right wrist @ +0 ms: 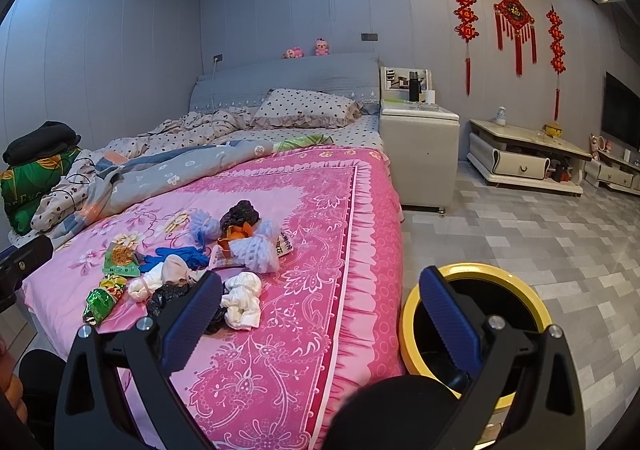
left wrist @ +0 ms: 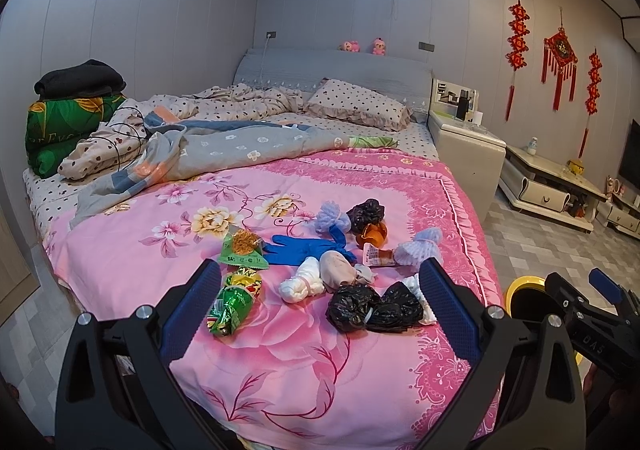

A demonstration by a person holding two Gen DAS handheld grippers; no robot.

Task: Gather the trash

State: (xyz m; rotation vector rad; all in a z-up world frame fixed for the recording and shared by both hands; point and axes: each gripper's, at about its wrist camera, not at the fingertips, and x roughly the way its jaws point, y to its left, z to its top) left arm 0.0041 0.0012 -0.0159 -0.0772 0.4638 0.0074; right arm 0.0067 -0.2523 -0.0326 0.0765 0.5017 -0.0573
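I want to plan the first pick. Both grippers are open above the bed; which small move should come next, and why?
Probably lower the open left gripper onto the crumpled black plastic bag. It lies nearest between its fingers on the pink floral bedspread, and the yellow-rimmed round bin waits beside the bed under the open right gripper.

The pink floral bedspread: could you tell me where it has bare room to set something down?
The pink bedspread is bare along its foot end, nearest both grippers, and on its left stretch between the green snack wrapper and the grey quilt. It is crowded mid-right, where the blue glove, black bags and white wads lie bunched.
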